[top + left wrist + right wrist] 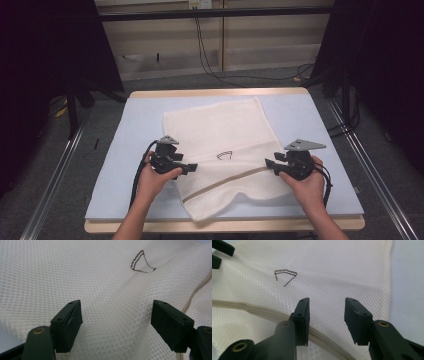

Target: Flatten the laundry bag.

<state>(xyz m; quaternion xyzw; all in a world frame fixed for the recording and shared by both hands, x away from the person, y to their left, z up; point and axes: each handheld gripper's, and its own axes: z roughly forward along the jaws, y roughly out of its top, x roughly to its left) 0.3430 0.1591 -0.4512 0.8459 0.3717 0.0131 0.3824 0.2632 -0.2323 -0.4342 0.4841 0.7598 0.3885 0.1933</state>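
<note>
In the high view, a white mesh bag (220, 150) lies mid-frame on the blue table (320, 125). The left gripper (192, 168) and right gripper (269, 163) point at its sides.

In the left gripper view, the jaws are spread over the mesh, pinching nothing.

In the right gripper view, the jaws are spread above the bag's beige zipper band (262, 310), low in the frame.

Evenly and softly lit from above, with the pale table (300, 107) bright, the dark curtains (45, 60) at both sides sunk to near black, and only faint shadows under the mesh bag (220, 135). Somewhat soft and low in detail across the high view. Sharp on the weave in mid-frame of both gripper views, yet blurred on the near black pads (67, 322), with slight washing-out on the whitest mesh (352, 262).
</note>
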